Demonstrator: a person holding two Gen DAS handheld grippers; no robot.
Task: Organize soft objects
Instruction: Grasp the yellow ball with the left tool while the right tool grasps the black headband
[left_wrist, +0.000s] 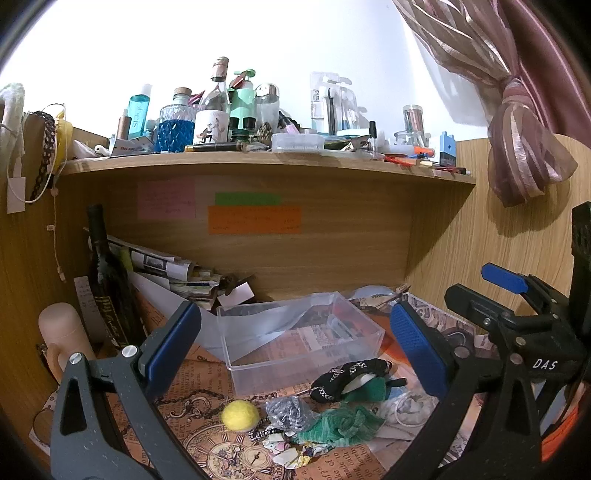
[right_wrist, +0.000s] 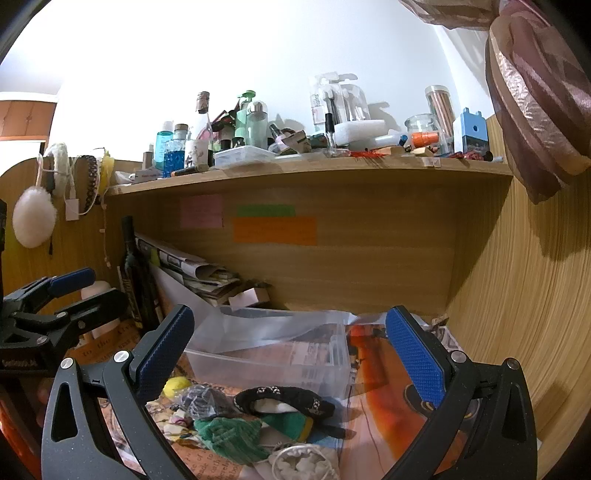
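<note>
**Clear plastic box waiting, nothing picked yet**

Clear plastic and loose fabric are what I have ahead of both claws. I judge this to be the opening step: the soft things lie in a heap on the printed paper and the clear box (left_wrist: 301, 334) stands empty just beyond them.

My left gripper (left_wrist: 295, 343) is spread wide and holds nothing; the box sits between its blue pads, with the heap below and nearer. My right gripper (right_wrist: 291, 354) is equally wide and empty, and the heap lies low between its fingers.

The black headband (right_wrist: 284, 400) lies flat, its long axis running across the right claw from left to right (one end points toward the right finger). Just nearer the claw is the green crumpled cloth (right_wrist: 231, 435), and the yellow felt ball (left_wrist: 239, 415) rests to the left of it, close to the left claw's left finger.

Next, I think, one claw must drop onto one piece, close across the headband's short width, and lift it forward into the box.
</note>
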